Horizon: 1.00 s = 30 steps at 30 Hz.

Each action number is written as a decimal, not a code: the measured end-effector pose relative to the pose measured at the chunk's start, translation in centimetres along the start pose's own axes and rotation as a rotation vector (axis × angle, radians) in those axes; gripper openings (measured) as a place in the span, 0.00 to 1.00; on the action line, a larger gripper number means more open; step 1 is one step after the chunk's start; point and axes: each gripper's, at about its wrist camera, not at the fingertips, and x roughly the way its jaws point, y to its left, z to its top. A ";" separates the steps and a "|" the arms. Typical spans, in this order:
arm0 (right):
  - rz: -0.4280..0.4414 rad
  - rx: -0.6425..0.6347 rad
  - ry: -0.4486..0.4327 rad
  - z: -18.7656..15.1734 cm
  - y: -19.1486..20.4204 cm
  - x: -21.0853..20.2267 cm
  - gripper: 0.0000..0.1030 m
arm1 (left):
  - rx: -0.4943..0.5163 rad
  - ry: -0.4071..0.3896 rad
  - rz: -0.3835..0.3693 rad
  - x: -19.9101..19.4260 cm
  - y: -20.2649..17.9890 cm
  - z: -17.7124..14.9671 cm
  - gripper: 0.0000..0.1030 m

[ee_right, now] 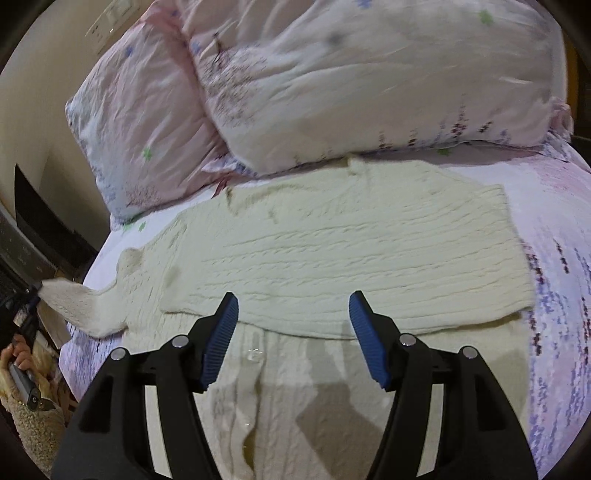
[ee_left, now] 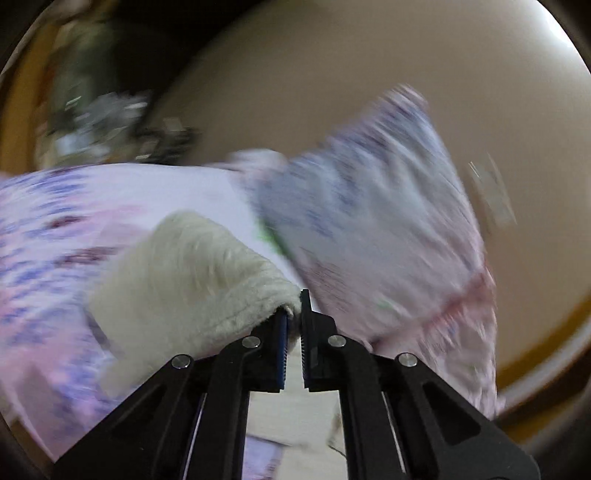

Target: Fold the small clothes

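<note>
We have the left gripper (ee_left: 293,325) clamped on the cream sweater's sleeve (ee_left: 184,288), lifted off the bed (ee_right: 554,206). The sweater (ee_right: 332,251) lies flat below the pillows (ee_right: 332,92) (already partly folded, we judge). Our right gripper (ee_right: 293,332) hovers, jaws apart. Carry the sleeve across smoothly, avoiding bunching.

A bed (ee_right: 561,206) dressed in a pale pink sheet with purple print fills the right wrist view; two crumpled floral pillows (ee_right: 362,85) lean at its head in the upper frame; a cream wall (ee_right: 40,96) with a switch plate (ee_right: 107,22) rises upper left; a dark shelf unit (ee_right: 40,221) stands at left.
</note>
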 end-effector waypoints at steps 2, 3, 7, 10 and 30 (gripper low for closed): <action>-0.009 0.018 -0.016 0.0 -0.9 -0.6 0.61 | 0.091 0.050 -0.051 1.7 -3.9 -1.9 0.05; -0.014 0.026 -0.022 0.0 -1.3 -0.8 0.61 | 0.140 0.089 -0.082 3.0 -6.2 -3.3 0.05; -0.040 0.064 -0.040 -0.4 -3.2 -1.5 0.61 | 0.308 0.241 -0.169 7.8 -13.2 -10.0 0.05; -0.062 0.092 -0.045 -0.8 -4.5 -1.9 0.62 | 0.422 0.377 -0.195 11.6 -17.0 -16.5 0.05; 0.061 -0.194 -0.025 -0.8 0.7 -0.7 0.61 | 0.521 0.571 -0.130 11.0 -10.9 -19.5 0.52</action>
